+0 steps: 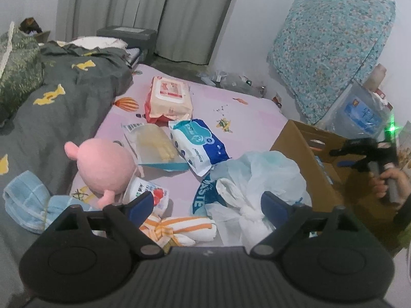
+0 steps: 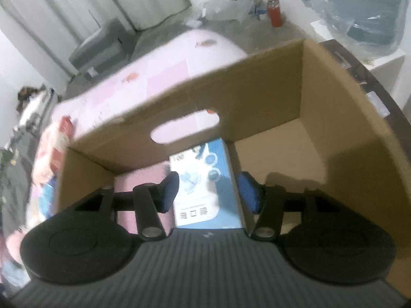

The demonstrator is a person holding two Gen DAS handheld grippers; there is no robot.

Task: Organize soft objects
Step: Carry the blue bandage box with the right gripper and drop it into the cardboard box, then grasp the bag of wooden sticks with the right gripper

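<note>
Left gripper (image 1: 205,202) hovers jaws apart over the striped cloth (image 1: 177,228) at 6 o'clock. Right gripper (image 2: 208,192) — jaws apart, holding nothing — hangs inside the cardboard box (image 2: 257,95) above a blue packet (image 2: 205,179), walls close around.

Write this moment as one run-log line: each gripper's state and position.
left gripper: open, over striped cloth on bed | right gripper: open, above blue pack in box

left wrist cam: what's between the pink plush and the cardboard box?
In the left wrist view, between the pink plush and the cardboard box lie a blue-white tissue pack and a crumpled white plastic bag on the pink sheet.
</note>
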